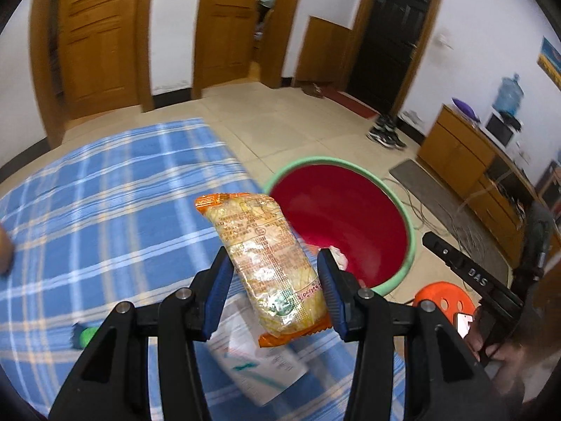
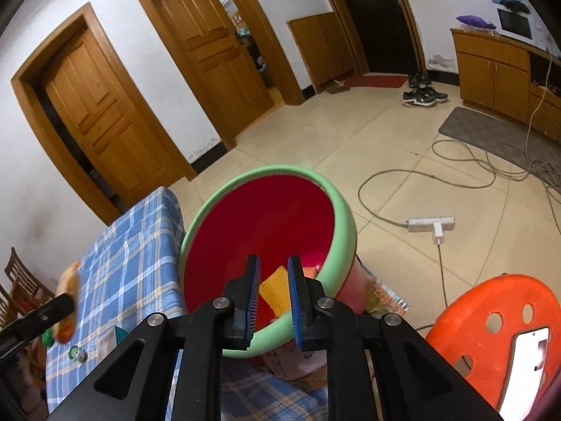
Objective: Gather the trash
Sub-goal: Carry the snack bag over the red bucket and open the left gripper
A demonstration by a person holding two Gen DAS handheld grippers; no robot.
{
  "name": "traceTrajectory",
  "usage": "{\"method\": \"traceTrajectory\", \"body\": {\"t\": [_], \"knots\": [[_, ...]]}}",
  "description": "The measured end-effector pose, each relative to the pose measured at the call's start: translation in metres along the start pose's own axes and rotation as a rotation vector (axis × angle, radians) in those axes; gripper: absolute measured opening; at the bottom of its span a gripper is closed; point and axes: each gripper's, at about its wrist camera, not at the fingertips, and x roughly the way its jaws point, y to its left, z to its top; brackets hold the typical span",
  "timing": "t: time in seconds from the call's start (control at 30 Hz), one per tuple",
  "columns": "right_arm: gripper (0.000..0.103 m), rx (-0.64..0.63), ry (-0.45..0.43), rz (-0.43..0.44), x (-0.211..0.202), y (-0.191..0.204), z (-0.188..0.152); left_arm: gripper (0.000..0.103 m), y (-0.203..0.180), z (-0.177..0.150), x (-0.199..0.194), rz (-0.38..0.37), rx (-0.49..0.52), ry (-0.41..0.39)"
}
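My left gripper (image 1: 274, 254) is shut on a yellow and orange snack packet (image 1: 259, 231), which stands tilted between the blue pads above the plaid tablecloth. Just beyond it sits a basin (image 1: 408, 224), red inside with a green rim. In the right wrist view, my right gripper (image 2: 273, 259) hovers over the near rim of the basin (image 2: 345, 210) with its jaws a little apart. A yellow wrapper (image 2: 275, 293) shows through the gap, lying inside the basin. The held snack packet (image 2: 70, 280) appears blurred at the left edge.
The blue plaid tablecloth (image 1: 105, 210) carries a white printed package (image 1: 252, 361) and a small green item (image 1: 86, 335). An orange stool (image 2: 498, 315) with a phone on it stands at the right. A power strip (image 2: 431, 224) and cables lie on the tiled floor.
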Motion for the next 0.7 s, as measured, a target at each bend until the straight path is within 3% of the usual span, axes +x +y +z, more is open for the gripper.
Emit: {"method": "traceTrajectory", "body": {"t": [0.3,0.4,0.43,0.7], "knots": [[0.027,0.036,-0.023,0.000,-0.010,-0.014,0.001,0.050,-0.045,0.016,0.058,-0.054,0.108,0.077],[0.032,0.048,-0.024,0.002,-0.012,-0.018,0.002,0.059,-0.055,0.020,0.067,-0.050,0.128,0.084],[0.033,0.051,-0.026,0.004,-0.012,-0.019,0.002,0.064,-0.058,0.020,0.069,-0.042,0.126,0.082],[0.043,0.048,-0.032,0.022,-0.019,-0.019,0.001,0.064,-0.059,0.019,0.059,-0.029,0.115,0.070]]}}
